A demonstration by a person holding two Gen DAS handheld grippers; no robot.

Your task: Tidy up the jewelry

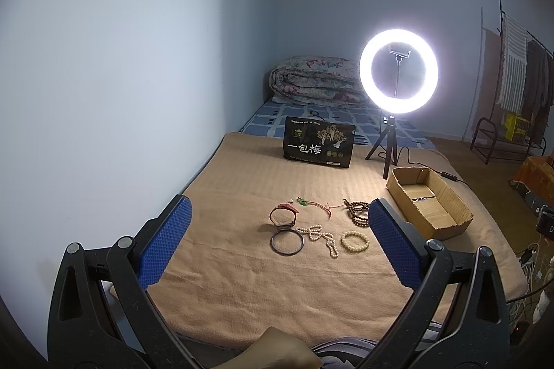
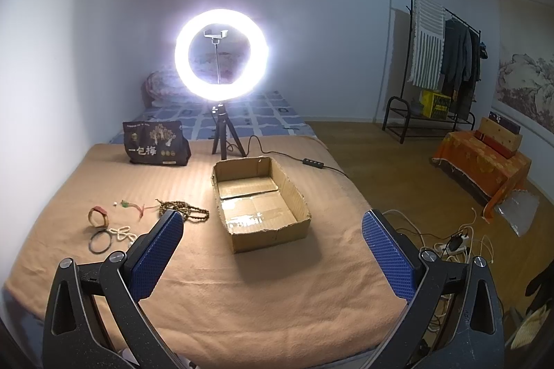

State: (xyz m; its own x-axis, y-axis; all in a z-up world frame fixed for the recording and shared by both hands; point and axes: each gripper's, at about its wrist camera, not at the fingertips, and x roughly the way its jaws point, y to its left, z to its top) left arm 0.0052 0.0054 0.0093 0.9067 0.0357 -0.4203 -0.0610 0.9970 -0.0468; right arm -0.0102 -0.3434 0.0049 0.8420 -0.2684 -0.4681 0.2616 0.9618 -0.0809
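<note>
1. My left gripper is wide open and holds nothing. It hangs above the tan blanket on the bed.
2. My right gripper is wide open too, and holds nothing.
3. Just past my left gripper the jewelry lies in a bunch on the blanket: a dark bangle, a white bead bracelet and a white bead string between them.
4. A bit farther are a red band, a red cord with green bits and brown beads.
5. A cardboard box sits to the right of the jewelry, open on top.
6. Far back stand a black bag and a bright ring light.
</note>
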